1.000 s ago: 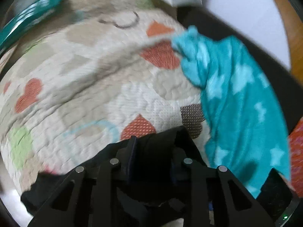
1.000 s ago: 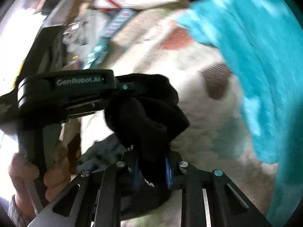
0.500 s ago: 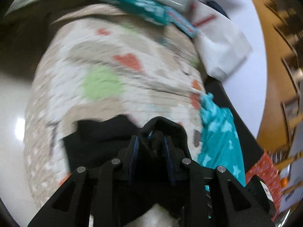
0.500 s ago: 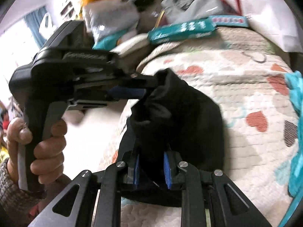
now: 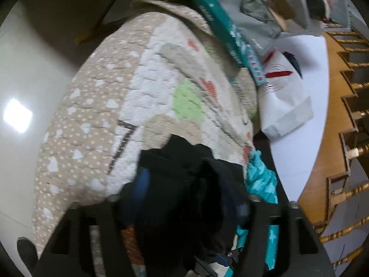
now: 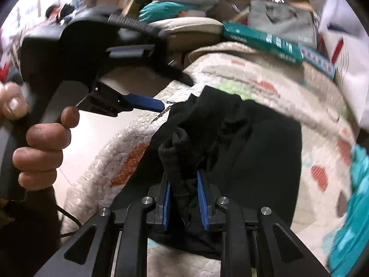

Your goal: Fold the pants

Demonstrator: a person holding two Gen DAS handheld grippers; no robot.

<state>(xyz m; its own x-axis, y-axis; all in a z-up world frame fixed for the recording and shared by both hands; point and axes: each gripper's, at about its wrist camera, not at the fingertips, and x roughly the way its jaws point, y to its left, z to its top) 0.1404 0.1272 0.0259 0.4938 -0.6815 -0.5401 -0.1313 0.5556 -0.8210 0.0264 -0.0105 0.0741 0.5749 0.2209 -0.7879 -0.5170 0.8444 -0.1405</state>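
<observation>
Black fabric dominates both views: one pair of black knit pants lies bunched on one cream quilted blanket with heart and cloud patches, near the blanket's left edge. Two grippers are in play. The right gripper is clenched on a gathered ribbed fold of the pants, which stands up between its two blue-lined pads, while the rest of the garment spreads flat beyond and to the right of them. The left gripper, seen from the right wrist camera with the person's left hand around its handle, sits just left of the pants' far corner; one blue pad shows there, close to the cloth, and contact cannot be told. In the left wrist view, the left gripper has its blurred fingers spread apart with the pants heaped between them, so it reads as released. One teal star-print garment lies beside the pants on the right. One long teal box rests along the blanket's far edge.
</observation>
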